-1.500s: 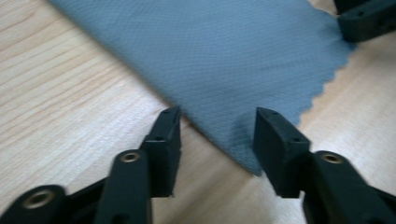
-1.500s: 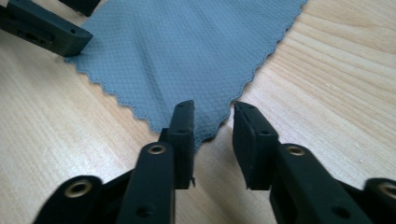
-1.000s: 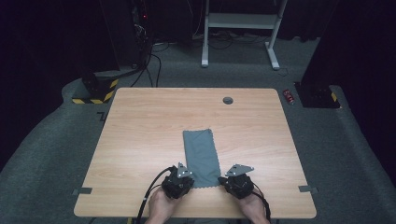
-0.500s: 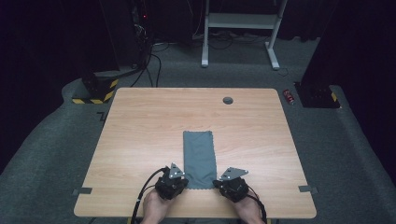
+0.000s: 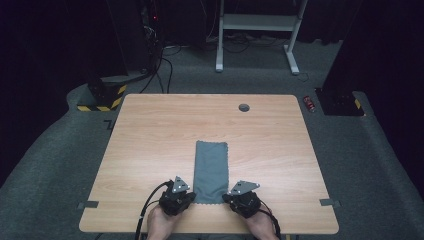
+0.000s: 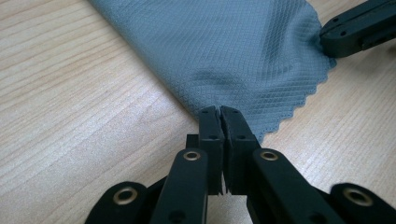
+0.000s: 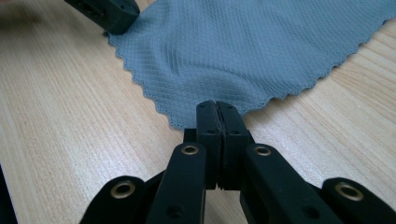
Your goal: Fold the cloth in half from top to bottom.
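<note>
A grey cloth (image 5: 211, 170), folded into a long strip with zigzag edges, lies flat on the wooden table (image 5: 150, 140), running from the middle toward the near edge. My left gripper (image 5: 191, 199) is shut on its near left corner; in the left gripper view the jaws (image 6: 219, 112) pinch the cloth (image 6: 224, 51) right at its edge. My right gripper (image 5: 228, 199) is shut on the near right corner, and the cloth (image 7: 261, 51) ripples slightly ahead of those closed jaws (image 7: 217, 106). Each gripper view also catches the tip of the other gripper: the right one (image 6: 359, 28) and the left one (image 7: 102, 11).
A round grommet hole (image 5: 244, 107) sits near the table's far edge. Both hands rest close to the near edge. Grey tape tabs (image 5: 87, 205) mark the near corners. On the floor beyond stand a white desk frame (image 5: 260, 22) and a yellow-black striped base (image 5: 102, 100).
The left gripper has shifted a little to the left along the near edge, holding the cloth's corner, and the cloth's near end now lies straighter. The right gripper has stayed in place.
</note>
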### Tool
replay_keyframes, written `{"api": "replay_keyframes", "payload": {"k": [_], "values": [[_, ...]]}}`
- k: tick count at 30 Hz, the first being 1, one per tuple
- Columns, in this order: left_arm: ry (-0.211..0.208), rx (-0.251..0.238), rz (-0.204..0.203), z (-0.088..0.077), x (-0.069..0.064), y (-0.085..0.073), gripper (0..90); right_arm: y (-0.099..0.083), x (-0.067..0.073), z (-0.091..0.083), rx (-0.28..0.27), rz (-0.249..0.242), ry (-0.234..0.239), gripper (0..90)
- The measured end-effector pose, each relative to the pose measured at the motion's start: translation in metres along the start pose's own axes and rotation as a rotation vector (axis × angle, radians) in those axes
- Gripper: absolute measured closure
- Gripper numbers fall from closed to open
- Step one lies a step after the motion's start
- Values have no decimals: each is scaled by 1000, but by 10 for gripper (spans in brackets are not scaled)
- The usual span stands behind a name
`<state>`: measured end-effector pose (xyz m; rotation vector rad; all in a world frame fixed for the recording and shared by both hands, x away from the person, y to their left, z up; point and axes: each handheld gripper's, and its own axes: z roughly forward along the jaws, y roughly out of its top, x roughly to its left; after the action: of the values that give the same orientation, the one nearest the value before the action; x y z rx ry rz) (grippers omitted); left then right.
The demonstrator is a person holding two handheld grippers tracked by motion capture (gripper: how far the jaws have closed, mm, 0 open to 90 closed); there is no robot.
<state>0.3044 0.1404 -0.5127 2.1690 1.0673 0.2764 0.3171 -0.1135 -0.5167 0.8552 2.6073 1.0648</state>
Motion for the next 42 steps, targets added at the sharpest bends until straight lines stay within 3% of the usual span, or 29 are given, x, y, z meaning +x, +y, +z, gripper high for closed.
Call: {"api": "replay_keyframes", "payload": {"k": [4, 10, 16, 21, 23, 28, 31, 40, 42], "values": [[-14, 1, -17, 0, 2, 0, 860, -1, 0, 0, -7, 8, 2, 880], [-11, -26, -58, -2, 11, 5, 689, -3, -8, -4, -19, 30, 30, 851], [-4, -35, -77, 6, 29, 27, 603, 3, -27, -7, -37, 71, 5, 853], [8, -50, -113, 16, 47, 45, 544, 13, -42, -7, -56, 95, -43, 857], [9, -58, -132, 18, 53, 51, 531, 17, -48, -7, -73, 108, -61, 851], [38, -47, -136, 23, 66, 65, 494, 26, -63, -1, -106, 154, -62, 816], [29, -53, -156, 25, 74, 73, 489, 33, -71, 2, -107, 155, -70, 803], [63, -58, -148, 30, 90, 98, 487, 58, -91, 9, -108, 179, -93, 790], [68, -67, -163, 33, 94, 102, 487, 61, -96, 12, -111, 197, -97, 783]]}}
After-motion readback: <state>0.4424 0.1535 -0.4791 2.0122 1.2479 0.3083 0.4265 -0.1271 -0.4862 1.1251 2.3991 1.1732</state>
